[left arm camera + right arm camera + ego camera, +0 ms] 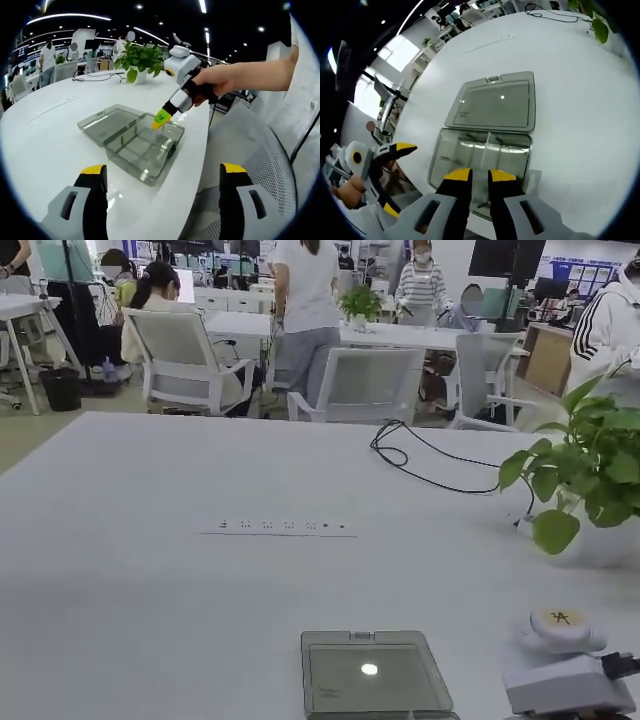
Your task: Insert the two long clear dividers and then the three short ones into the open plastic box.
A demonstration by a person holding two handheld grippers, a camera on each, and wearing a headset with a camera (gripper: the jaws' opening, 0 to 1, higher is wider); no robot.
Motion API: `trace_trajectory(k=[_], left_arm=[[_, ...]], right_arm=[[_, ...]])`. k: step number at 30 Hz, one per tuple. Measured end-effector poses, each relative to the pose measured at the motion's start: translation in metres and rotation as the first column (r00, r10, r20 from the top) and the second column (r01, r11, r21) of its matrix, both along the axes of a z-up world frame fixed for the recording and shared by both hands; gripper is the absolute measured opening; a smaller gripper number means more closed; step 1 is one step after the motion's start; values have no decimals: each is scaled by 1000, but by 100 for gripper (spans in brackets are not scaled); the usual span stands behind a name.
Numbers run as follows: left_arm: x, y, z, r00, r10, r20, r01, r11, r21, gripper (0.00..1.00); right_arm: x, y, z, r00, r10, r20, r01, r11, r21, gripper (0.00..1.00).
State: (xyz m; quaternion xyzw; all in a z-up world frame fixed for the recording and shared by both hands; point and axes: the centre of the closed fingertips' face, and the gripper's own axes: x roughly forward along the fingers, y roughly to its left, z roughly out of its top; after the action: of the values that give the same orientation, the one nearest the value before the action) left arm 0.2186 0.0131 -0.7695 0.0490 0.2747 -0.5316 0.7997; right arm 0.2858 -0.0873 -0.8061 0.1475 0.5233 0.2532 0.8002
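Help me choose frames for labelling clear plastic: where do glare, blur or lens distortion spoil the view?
Head view: a ceiling-light spot glares on the lid, otherwise sharp. Left gripper view: fisheye bows the table edge; the box looks sharp. Right gripper view: bright streaks cross the box, and a light spot sits on the lid.
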Motion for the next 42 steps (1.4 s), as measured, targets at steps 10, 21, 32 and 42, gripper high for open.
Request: trace_trajectory(k=[10, 21, 32, 42], left_arm=[[-2, 4, 6, 999, 47, 2, -47, 999, 15, 94], [-2, 11, 14, 993, 117, 5, -118, 992, 34, 93], [6, 17, 20, 984, 180, 9, -180, 983, 43, 91], [14, 21, 14, 973, 231, -11, -230, 971, 59, 88]], right_arm=[[2, -4, 21, 994, 50, 93, -55, 997, 49, 23], [2, -9, 47, 974, 103, 203, -125, 987, 100, 36], [-7, -24, 65, 918, 211, 334, -253, 964, 85, 51], [-27, -38, 66, 844, 326, 427, -375, 926, 35, 72]])
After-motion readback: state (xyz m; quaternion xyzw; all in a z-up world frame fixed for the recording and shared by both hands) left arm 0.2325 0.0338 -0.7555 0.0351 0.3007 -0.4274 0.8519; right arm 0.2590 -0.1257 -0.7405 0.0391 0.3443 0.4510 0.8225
